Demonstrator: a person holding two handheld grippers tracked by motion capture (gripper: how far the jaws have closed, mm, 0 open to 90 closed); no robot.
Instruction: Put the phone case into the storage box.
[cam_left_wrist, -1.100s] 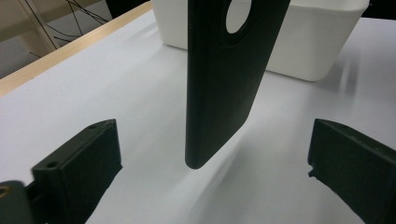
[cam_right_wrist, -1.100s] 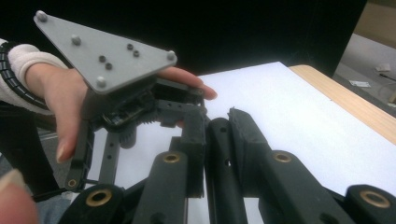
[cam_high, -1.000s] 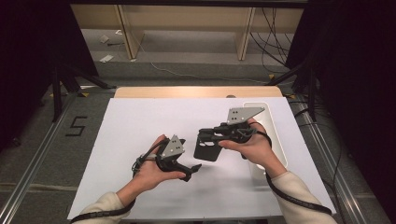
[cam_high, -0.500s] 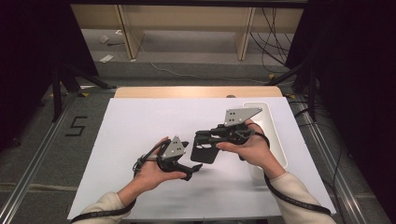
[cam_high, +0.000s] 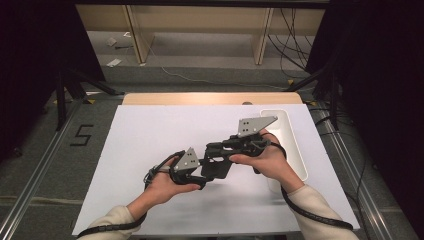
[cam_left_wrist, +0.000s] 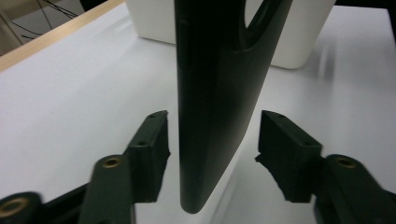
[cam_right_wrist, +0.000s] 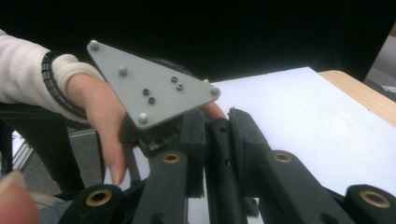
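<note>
A flat black case (cam_high: 218, 168) with a cut-out hole hangs on edge over the white table. My right gripper (cam_high: 212, 150) reaches in from the right and is shut on the case's upper edge. In the right gripper view the pads (cam_right_wrist: 194, 140) clamp the thin black edge (cam_right_wrist: 219, 154) inside my right gripper (cam_right_wrist: 217, 119). My left gripper (cam_high: 206, 178) sits low on the left. Its jaws have just been closing around the case (cam_left_wrist: 210, 93). The left gripper (cam_left_wrist: 212, 140) still shows a narrow gap between each pad (cam_left_wrist: 152, 144) and the case.
A white rectangular tray (cam_high: 295, 150) stands at the table's right side, seen behind the case as the tray (cam_left_wrist: 299, 42). White sheet (cam_high: 150, 135) covers the table, with a wooden strip (cam_high: 210, 98) at the far edge. Dark stands flank the table.
The left gripper's jaws have narrowed from wide open to close around the case. The right hand has brought the case slightly lower and leftward, between those jaws.
</note>
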